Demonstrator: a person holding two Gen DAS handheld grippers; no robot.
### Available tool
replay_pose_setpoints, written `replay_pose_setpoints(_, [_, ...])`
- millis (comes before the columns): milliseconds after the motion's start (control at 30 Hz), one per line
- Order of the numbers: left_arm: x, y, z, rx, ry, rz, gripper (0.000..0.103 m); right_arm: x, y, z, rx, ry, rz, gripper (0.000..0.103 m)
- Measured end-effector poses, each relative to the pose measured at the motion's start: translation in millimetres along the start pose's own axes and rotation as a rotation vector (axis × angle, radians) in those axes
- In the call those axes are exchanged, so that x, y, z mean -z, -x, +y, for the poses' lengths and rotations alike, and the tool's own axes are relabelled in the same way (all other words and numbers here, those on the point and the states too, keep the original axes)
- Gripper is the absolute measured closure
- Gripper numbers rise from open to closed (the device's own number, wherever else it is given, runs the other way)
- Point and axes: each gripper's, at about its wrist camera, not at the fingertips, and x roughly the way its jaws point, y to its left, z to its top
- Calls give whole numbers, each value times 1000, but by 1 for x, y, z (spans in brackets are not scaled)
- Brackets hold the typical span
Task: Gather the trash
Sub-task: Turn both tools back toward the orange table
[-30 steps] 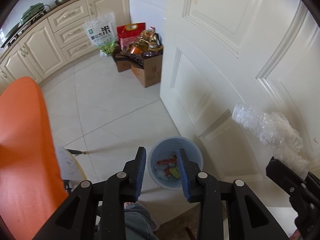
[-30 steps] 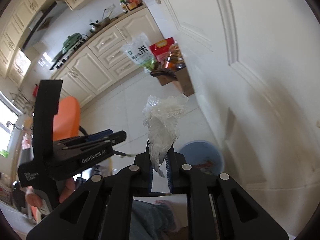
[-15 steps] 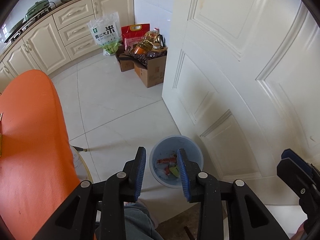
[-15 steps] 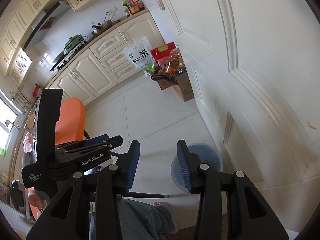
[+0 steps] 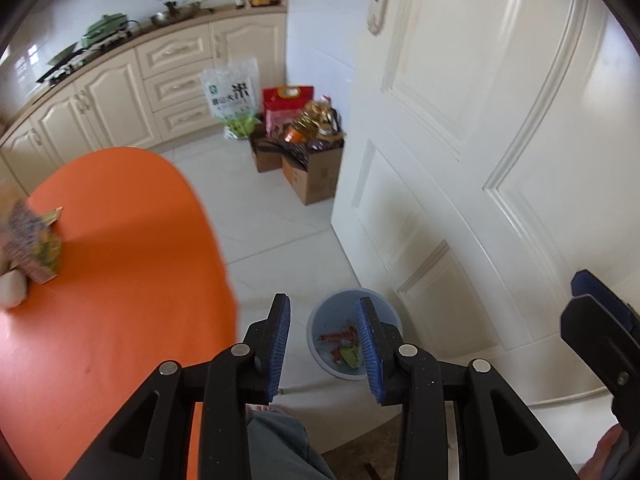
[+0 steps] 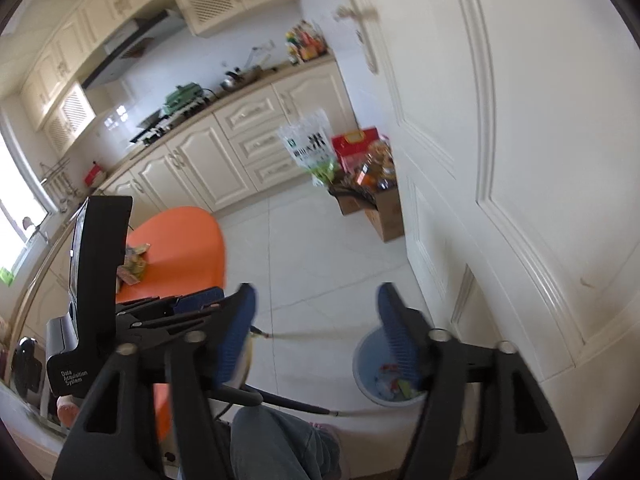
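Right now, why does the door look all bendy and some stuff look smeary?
Left wrist view: the fisheye lens bows the white door and darkens the corners; the packet on the orange table is smeared by motion. Right wrist view: same bending, and the right hand-held gripper and door handle look blurred; window light glares at the left edge.
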Motion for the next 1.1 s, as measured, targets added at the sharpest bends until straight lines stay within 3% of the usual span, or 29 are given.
replay_pose_setpoints(67, [9, 15, 9, -11, 23, -22, 68, 0, 6, 14, -12, 30, -13, 24])
replay_pose_setpoints(133, [19, 31, 21, -27, 52, -51, 57, 0, 10, 28, -23, 61, -24, 22])
replay_pose_setpoints(267, [41, 64, 48, -76, 119, -106, 53, 4, 16, 57, -47, 115, -43, 10])
replay_pose_setpoints(500, [81, 112, 96, -162, 233, -168, 42, 8, 11, 98, -89, 178, -33, 3])
replay_pose_setpoints(800, [142, 169, 138, -237, 380, -184, 40, 17, -7, 148, -150, 235, 5, 0])
replay_pose_setpoints(1100, [161, 192, 192, -296, 505, -179, 40, 25, -46, 208, -204, 290, 73, 0])
